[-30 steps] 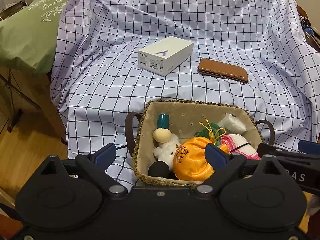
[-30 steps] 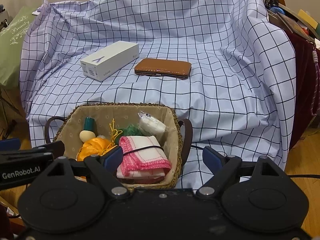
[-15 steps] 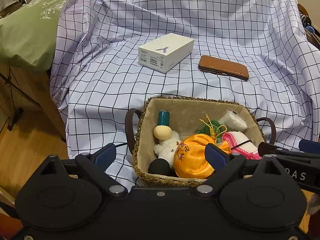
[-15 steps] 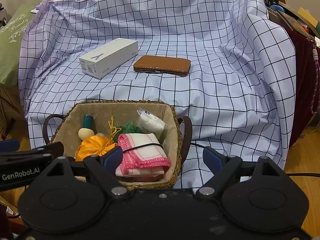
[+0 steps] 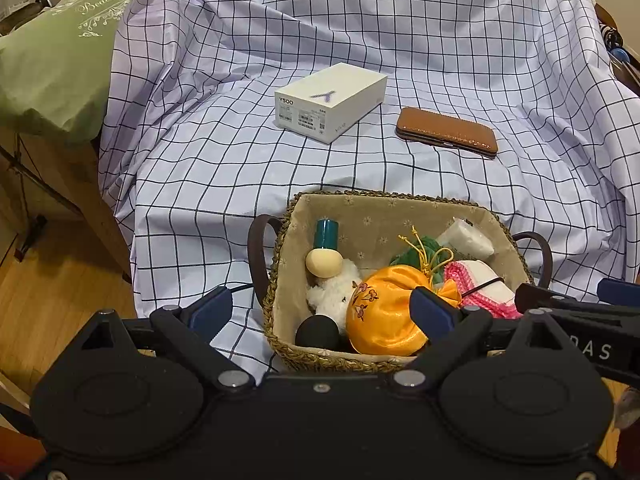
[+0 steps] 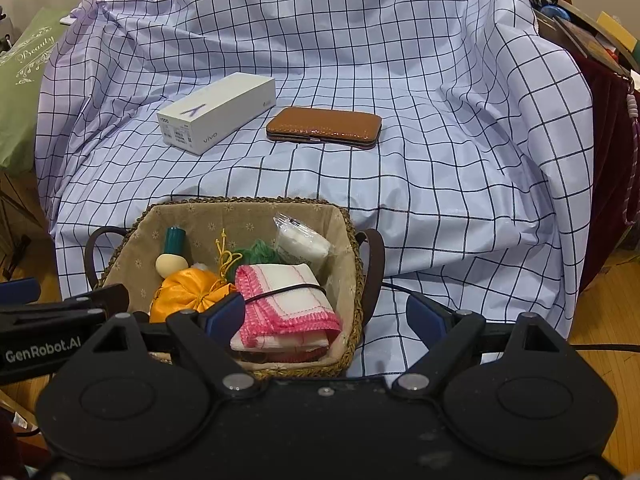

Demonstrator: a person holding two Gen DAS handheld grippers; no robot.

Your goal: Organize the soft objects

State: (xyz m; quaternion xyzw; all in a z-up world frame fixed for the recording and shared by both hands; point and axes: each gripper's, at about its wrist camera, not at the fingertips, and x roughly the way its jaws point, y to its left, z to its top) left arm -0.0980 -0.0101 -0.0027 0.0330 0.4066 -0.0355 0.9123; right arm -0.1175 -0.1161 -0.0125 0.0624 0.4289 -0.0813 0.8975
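A woven basket (image 5: 376, 204) (image 6: 248, 204) with dark handles sits at the front edge of a checked cloth. In it lie an orange satin pouch (image 5: 380, 316) (image 6: 180, 292), a white plush toy (image 5: 332, 292), a pink-edged folded cloth (image 6: 288, 304) (image 5: 480, 280), green yarn (image 6: 256, 252), a white wrapped pack (image 6: 304, 244), a teal tube (image 5: 326, 232) and a beige egg shape (image 5: 324, 263). My left gripper (image 5: 324, 312) is open and empty, just before the basket's near left side. My right gripper (image 6: 324, 316) is open and empty at the basket's near right corner.
A white phone box (image 5: 330, 102) (image 6: 216, 112) and a brown leather case (image 5: 446, 132) (image 6: 324, 126) lie on the checked cloth (image 6: 440, 160) behind the basket. A green cushion (image 5: 52, 52) is at the left. Wood floor (image 5: 52, 280) lies below. Cluttered shelves (image 6: 580, 28) stand right.
Both grippers have drawn back and risen slightly, so the basket, box and case sit a little higher and farther in view. Both stay open.
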